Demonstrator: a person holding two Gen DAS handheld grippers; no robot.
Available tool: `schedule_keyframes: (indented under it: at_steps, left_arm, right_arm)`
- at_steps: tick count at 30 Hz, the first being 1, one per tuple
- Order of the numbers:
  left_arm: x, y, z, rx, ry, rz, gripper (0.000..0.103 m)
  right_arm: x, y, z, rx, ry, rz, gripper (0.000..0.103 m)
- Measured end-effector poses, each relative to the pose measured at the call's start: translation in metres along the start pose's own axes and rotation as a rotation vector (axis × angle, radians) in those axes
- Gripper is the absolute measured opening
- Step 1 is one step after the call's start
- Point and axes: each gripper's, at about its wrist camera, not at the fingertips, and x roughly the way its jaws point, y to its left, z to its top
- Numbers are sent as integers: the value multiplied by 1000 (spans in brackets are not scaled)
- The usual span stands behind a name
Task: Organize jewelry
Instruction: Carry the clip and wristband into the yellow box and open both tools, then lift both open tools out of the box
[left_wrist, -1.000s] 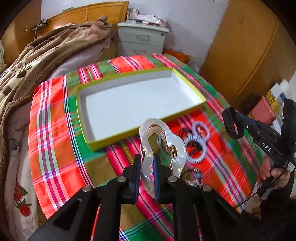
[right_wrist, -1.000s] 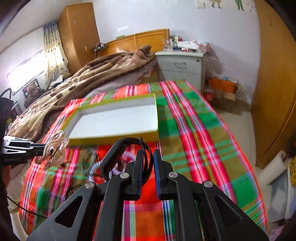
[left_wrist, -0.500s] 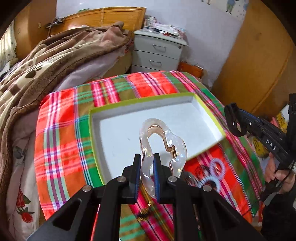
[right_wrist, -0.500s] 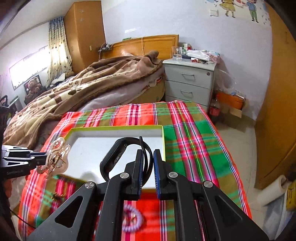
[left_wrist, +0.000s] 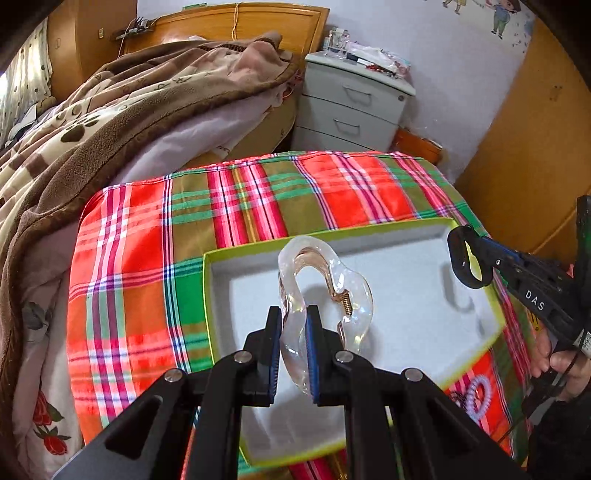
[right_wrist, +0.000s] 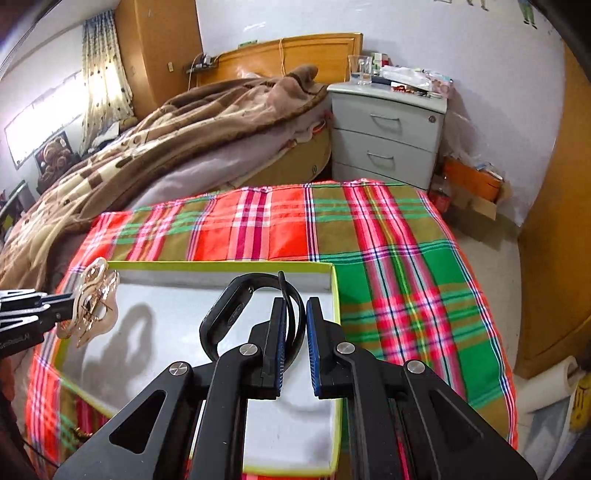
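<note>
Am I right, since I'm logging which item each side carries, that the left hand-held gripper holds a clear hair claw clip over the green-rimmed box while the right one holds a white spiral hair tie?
Not quite. The left hand-held gripper does hold the clear hair claw clip over the green-rimmed box, but the right wrist view shows the right hand-held gripper shut on a black wristband.

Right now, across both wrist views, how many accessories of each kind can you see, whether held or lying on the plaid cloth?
Clear plastic claw hair clip, held in the left gripper: 1
Black wristband, held in the right gripper: 1
White spiral hair tie on the cloth: 1
Dark tangle beside it, too small to identify: not counted
Total: 3
</note>
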Motion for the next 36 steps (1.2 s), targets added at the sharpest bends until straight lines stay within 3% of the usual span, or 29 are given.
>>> schedule_keyframes:
  at_steps: [6, 21, 24, 29, 32, 36]
  left_arm:
    - [19, 1, 5, 9, 23, 42, 13]
    - [31, 2, 6, -11, 45, 37, 14]
    - [30, 4, 6, -26, 44, 33, 21]
    - [22, 8, 6, -49, 20, -4, 34]
    - [12, 8, 3, -52, -12, 14, 39]
    - [-7, 7, -1, -52, -51, 2, 42]
  right_arm:
    - [23, 4, 3, -35, 40, -20, 11]
    - [41, 2, 0, -68, 75, -41, 11]
    - [40, 3, -1, -66, 69, -40, 12]
    - [32, 3, -1, -57, 42, -24, 20]
    - [25, 4, -2, -55, 20, -12, 37]
    - [11, 6, -3, -54, -11, 0, 39]
